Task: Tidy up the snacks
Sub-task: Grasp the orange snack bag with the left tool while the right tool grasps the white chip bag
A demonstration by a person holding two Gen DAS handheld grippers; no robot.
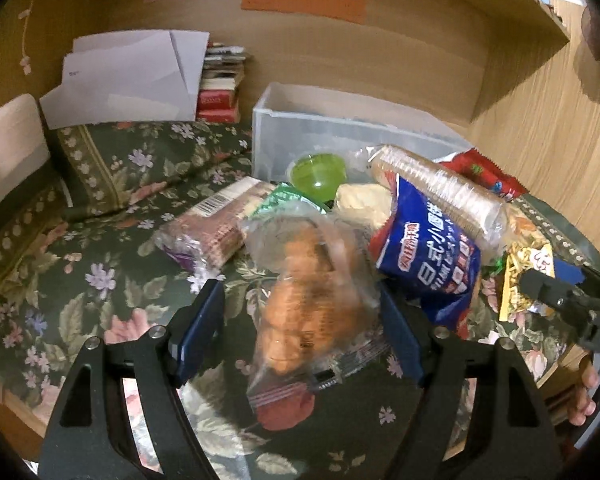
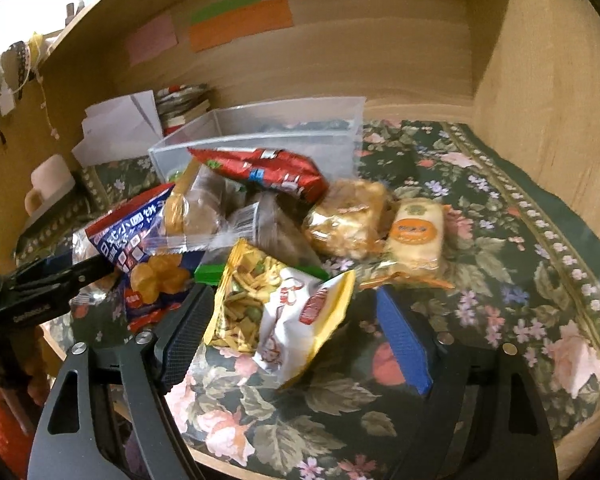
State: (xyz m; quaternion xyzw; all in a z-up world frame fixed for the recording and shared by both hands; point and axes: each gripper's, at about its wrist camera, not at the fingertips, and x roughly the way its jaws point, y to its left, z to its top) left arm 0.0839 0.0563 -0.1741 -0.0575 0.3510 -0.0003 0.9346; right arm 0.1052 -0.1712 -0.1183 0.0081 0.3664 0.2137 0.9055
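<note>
A pile of snacks lies on a floral cloth (image 1: 100, 280) in front of a clear plastic bin (image 1: 300, 128). My left gripper (image 1: 300, 304) is open, its jaws on either side of a clear bag of orange pastries (image 1: 300, 300). A blue snack bag (image 1: 432, 264), a sleeve of round crackers (image 1: 440, 188) and a wafer pack (image 1: 216, 228) lie around it. My right gripper (image 2: 292, 312) is open around a yellow-and-white bag of mixed snacks (image 2: 284, 316). The bin (image 2: 260, 144), a red bag (image 2: 268, 172) and two wrapped cakes (image 2: 380, 228) lie beyond.
White papers (image 1: 132, 76) and stacked books (image 1: 220, 88) stand at the back left against the wooden wall. A green jelly cup (image 1: 318, 176) sits by the bin. A wooden side wall (image 2: 540, 120) closes the right. The left gripper shows in the right wrist view (image 2: 60, 280).
</note>
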